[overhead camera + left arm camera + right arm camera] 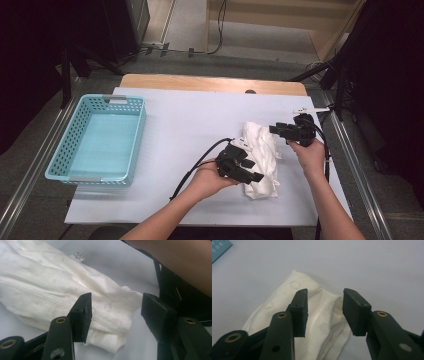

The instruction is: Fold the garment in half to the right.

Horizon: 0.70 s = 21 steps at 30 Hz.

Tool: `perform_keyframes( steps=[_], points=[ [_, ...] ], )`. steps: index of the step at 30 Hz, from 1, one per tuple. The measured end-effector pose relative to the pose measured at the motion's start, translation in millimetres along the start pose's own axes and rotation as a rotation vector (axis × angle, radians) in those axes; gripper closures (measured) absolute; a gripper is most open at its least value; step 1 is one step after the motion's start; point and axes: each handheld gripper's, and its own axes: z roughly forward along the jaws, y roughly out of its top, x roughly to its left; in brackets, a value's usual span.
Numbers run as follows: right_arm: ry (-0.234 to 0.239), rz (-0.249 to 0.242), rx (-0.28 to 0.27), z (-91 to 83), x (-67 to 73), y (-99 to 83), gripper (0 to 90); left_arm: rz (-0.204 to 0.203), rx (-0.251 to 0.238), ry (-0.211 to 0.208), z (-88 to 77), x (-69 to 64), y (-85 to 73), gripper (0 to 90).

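1. Cloth (261,159): white, folded into a long bundle, lying flat on the sheet. This is my landmark. In the left gripper view (57,287) it shows a stitched seam along its length and a small label near its far edge. In the right gripper view (312,322) one end of it lies on the sheet below my jaws.

2. My left gripper (250,172): at the near-left side of the cloth, reaching over its near half. Jaws stand partly apart. In its own view (116,312) the cloth's folded corner lies beyond the gap, below it; neither pad presses on the fabric. Nothing gripped.

3. My right gripper (276,128): at the far-right end of the cloth, pointing across that end. Jaws partly apart here too. In its own view (325,312) the cloth shows through the gap, under the pads, not pinched. Nothing gripped.

4. My left hand (210,177): just left of the cloth's near end, wrapped round the left gripper's body.

5. My right hand (310,155): just right of the cloth, holding the right gripper.

6. Sheet (175,130): pale, spread under the cloth and covering most of the tabletop.

7. Basket (65,150): light blue, perforated walls, well left of the cloth, at the sheet's left edge.

8. Cable (200,162): black, trailing from the left gripper, left of the cloth.
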Motion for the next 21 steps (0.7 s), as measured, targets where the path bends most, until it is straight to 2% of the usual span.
perform_keyframes(
  steps=[3,6,9,12,15,17,19,20,21],
  points=[
    [0.001,0.0,-0.002,-6.7,1.3,-4.6,53.1,0.0,-0.011,0.007,-2.6,1.8,-0.4,42.2],
    [0.008,0.003,0.017,-7.4,2.5,-11.2,53.4,0.002,-0.011,0.015,-4.2,3.8,-1.8,39.8],
    [-0.004,0.0,0.041,-2.3,2.2,-15.9,53.4,-0.001,-0.013,0.023,-6.1,5.6,-4.2,39.5],
    [0.01,0.026,0.062,5.3,0.0,-17.6,53.4,-0.01,-0.019,0.018,-8.8,8.0,-5.8,39.5],
    [0.001,0.018,0.082,11.6,2.0,-18.8,53.6,-0.022,-0.027,0.024,-10.8,11.2,-6.6,39.5],
    [0.009,0.033,0.091,16.4,0.3,-19.8,55.3,-0.025,-0.027,0.026,-11.3,13.5,-7.8,39.5],
    [0.051,0.061,0.124,21.9,-2.8,-21.2,66.2,-0.03,-0.022,0.029,-11.5,15.3,-8.8,39.5],
    [0.049,0.058,0.14,23.5,-3.2,-21.7,75.3,-0.03,-0.019,0.034,-11.8,16.1,-8.9,39.5],
    [0.044,0.052,0.154,24.0,-2.4,-21.5,80.8,-0.031,-0.016,0.036,-12.2,17.0,-9.1,39.5]
  ],
)
